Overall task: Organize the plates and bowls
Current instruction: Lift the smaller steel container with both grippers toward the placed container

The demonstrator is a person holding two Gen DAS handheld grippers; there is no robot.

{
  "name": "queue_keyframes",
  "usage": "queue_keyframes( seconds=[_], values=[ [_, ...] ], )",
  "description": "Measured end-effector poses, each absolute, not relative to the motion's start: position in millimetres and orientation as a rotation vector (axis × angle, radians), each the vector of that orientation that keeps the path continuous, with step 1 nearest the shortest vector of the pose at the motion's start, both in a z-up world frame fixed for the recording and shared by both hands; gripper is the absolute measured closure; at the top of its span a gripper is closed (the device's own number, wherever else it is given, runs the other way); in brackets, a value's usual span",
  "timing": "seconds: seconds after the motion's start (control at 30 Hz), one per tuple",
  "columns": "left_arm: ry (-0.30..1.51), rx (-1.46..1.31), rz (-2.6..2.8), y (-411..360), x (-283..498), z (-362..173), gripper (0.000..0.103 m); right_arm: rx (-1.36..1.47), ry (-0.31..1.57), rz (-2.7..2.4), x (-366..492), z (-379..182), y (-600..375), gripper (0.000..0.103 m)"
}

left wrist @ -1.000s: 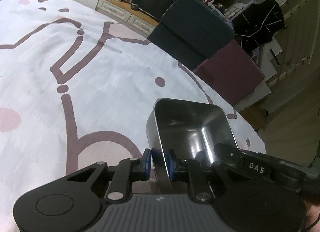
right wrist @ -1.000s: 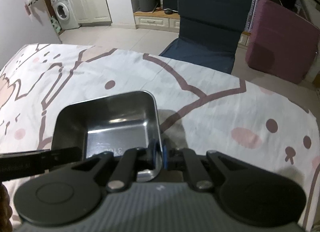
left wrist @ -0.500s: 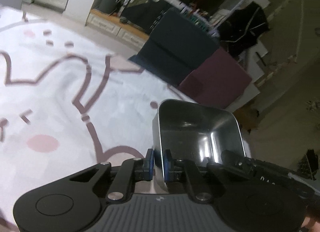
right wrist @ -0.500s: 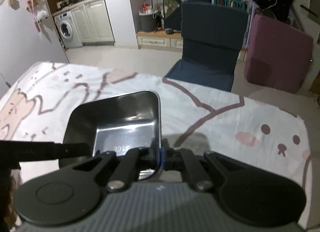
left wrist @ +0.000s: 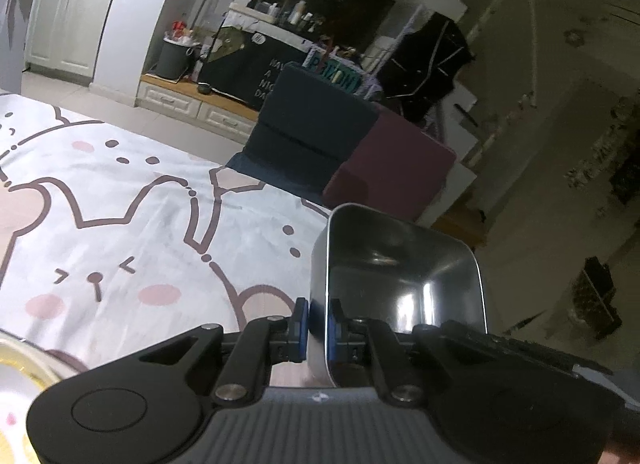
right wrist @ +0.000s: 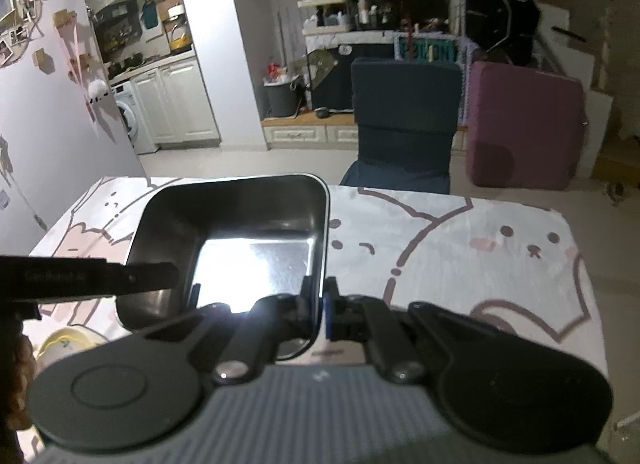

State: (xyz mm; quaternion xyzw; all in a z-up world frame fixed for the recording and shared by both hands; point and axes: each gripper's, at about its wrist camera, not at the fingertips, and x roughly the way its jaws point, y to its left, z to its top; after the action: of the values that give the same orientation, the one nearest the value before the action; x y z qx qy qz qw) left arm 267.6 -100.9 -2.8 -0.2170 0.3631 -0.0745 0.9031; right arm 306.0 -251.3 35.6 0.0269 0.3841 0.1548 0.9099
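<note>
Gripping opposite walls of one square stainless-steel tray with rounded corners (right wrist: pixel 256 248), both grippers hold it above the white bedsheet printed with pink-and-brown cartoon animals (left wrist: pixel 120 232). The left gripper (left wrist: pixel 318 324) has just been closing, and its blue pads now pinch the tray's left wall between them. The right gripper (right wrist: pixel 320 310) is clamped on the right wall, its jaws nearly together with only the thin metal between. In the right wrist view the left gripper's black finger reaches in across the tray's far side, so the two hands face each other over the open cavity, and neither is nearer than the other.

The tray lies straight ahead of each gripper, mouth tipped slightly toward the cameras. A pale yellow-rimmed dish (right wrist: pixel 64 344) shows at the lower left, below and to the left of the tray; it may be a plate or bowl, but too little of it shows. If that is the stacking place, the coming move would carry the tray leftward and down.
</note>
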Motion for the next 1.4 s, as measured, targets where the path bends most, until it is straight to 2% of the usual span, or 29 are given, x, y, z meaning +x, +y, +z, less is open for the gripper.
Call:
queue_keyframes(
  seconds=[0.33, 0.57, 1.0, 1.4],
  values=[
    [0.829, -0.358, -0.221, -93.1, 212.7, -25.0, 0.094, 0.153, 0.822, 0.274, 231.4, 24.4, -248.0, 0.096],
    [0.898, -0.298, -0.234, -96.5, 196.2, -54.9, 0.099, 0.136, 0.891, 0.25, 200.4, 8.3, -237.2, 0.094],
    [0.989, -0.212, -0.234, -111.8, 199.8, -90.3, 0.101, 0.067, 0.971, 0.211, 187.6, -7.3, -233.1, 0.092],
    [1.048, -0.175, -0.218, -118.3, 201.8, -106.8, 0.096, 0.023, 1.035, 0.207, 188.2, -21.3, -225.6, 0.091]
  ],
)
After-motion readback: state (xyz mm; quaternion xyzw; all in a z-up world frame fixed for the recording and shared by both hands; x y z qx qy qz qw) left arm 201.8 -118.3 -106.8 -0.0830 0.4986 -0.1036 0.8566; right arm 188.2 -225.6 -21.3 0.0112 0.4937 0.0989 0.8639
